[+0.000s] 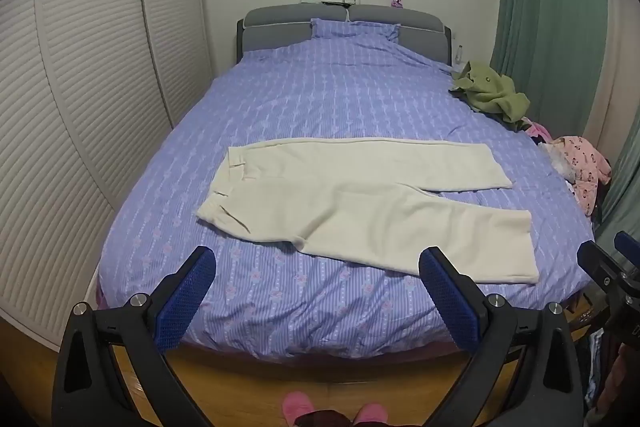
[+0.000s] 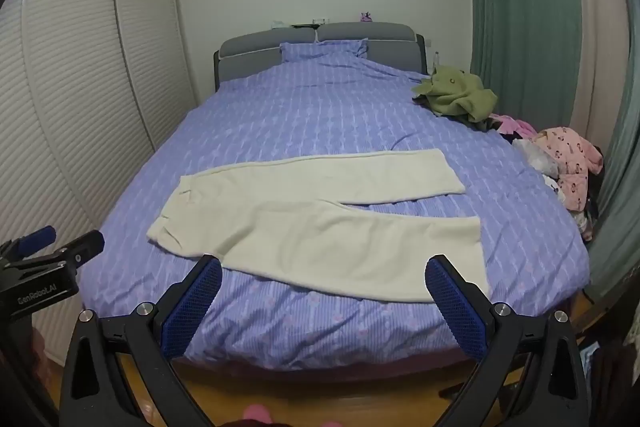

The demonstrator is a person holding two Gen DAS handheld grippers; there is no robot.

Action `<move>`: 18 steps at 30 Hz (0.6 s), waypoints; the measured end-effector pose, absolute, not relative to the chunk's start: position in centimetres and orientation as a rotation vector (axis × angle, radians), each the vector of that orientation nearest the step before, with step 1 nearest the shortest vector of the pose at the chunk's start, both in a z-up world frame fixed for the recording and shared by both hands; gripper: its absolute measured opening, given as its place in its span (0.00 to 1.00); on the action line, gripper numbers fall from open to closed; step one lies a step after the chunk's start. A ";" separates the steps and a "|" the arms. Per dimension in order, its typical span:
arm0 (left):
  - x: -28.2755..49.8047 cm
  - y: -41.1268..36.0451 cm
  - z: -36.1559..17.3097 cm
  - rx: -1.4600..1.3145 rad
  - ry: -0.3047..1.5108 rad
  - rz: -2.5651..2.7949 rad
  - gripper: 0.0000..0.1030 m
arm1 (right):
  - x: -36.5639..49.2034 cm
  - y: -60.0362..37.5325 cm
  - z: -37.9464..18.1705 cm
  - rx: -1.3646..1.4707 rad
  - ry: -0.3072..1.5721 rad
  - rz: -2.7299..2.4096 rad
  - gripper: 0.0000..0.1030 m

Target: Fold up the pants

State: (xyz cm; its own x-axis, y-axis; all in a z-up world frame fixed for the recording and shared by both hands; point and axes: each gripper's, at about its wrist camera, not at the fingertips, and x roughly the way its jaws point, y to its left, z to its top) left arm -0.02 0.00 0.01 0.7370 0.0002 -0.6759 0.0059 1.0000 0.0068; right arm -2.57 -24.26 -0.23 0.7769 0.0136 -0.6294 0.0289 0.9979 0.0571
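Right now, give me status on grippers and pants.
Left gripper and right gripper open, empty. Cream pants flat, unfolded on bed. Nothing in the way.

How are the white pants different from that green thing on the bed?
The cream pants lie spread flat with legs apart; the green garment is crumpled in a heap. The pants sit mid-bed near the foot; the green garment sits at the right edge, nearer the headboard. Both rest on the purple cover.

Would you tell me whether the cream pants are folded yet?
Spread flat, unfolded: the cream pants lie on the bed, both legs apart.
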 end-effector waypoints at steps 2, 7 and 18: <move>0.0 0.1 0.0 0.005 0.746 -0.007 1.00 | -2.6 -24.2 -0.1 0.066 0.688 -0.012 1.00; -0.3 0.0 0.1 0.011 0.732 -0.010 1.00 | -3.2 -24.4 0.2 0.078 0.676 -0.011 1.00; -1.4 -0.2 0.5 0.020 0.704 -0.028 1.00 | -3.8 -24.5 0.3 0.063 0.671 -0.012 1.00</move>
State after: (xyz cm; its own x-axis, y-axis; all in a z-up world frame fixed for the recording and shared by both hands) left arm -1.38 -0.22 0.48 0.7619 -0.0190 -0.6474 0.0328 0.9994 0.0093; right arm -3.77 -24.50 0.29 0.7834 0.0091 -0.6215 0.0313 0.9980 0.0540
